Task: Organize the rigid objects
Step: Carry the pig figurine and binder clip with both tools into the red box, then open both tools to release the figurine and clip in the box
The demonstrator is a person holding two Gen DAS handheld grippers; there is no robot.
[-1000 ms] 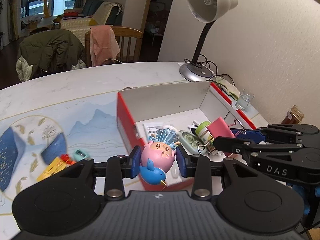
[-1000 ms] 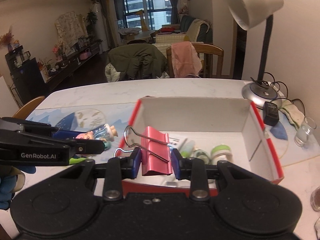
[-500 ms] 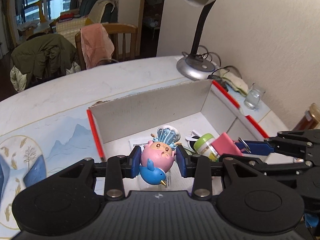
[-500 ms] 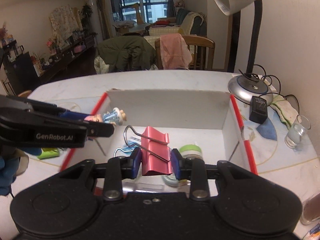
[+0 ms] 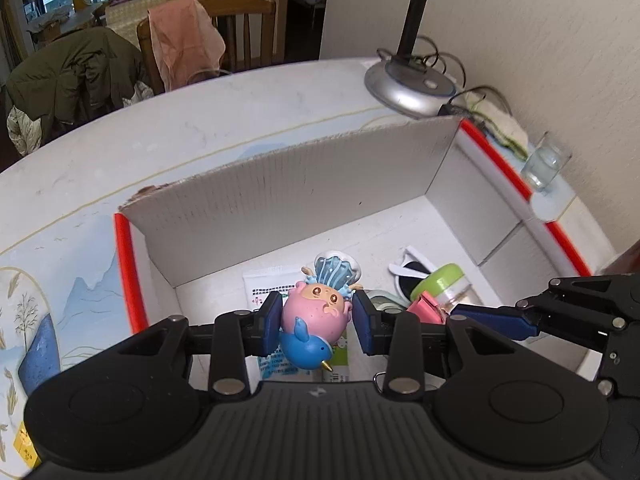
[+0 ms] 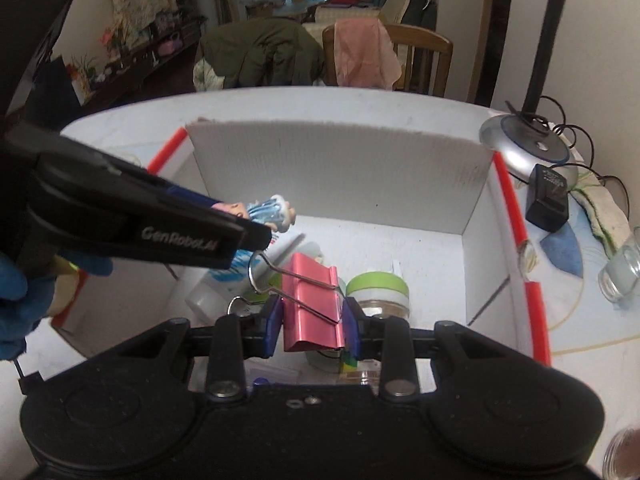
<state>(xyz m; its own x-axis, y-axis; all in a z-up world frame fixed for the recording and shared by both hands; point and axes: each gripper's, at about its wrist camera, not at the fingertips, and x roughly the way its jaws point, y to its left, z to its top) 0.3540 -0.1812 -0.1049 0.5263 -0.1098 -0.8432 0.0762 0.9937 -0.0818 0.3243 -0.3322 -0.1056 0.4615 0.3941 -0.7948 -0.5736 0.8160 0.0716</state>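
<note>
Both loads inside box (image 5: 304, 196) walls

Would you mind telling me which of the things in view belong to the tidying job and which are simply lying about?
Part of the job:
- pink figurine, held in the left gripper
- pink binder clip, held in the right gripper
- cardboard box
- green-lidded jar, already inside it

Just lying about:
- desk lamp
- drinking glass
- black power adapter
- cloth

Box (image 5: 304, 192) interior crowded; top open.
</note>
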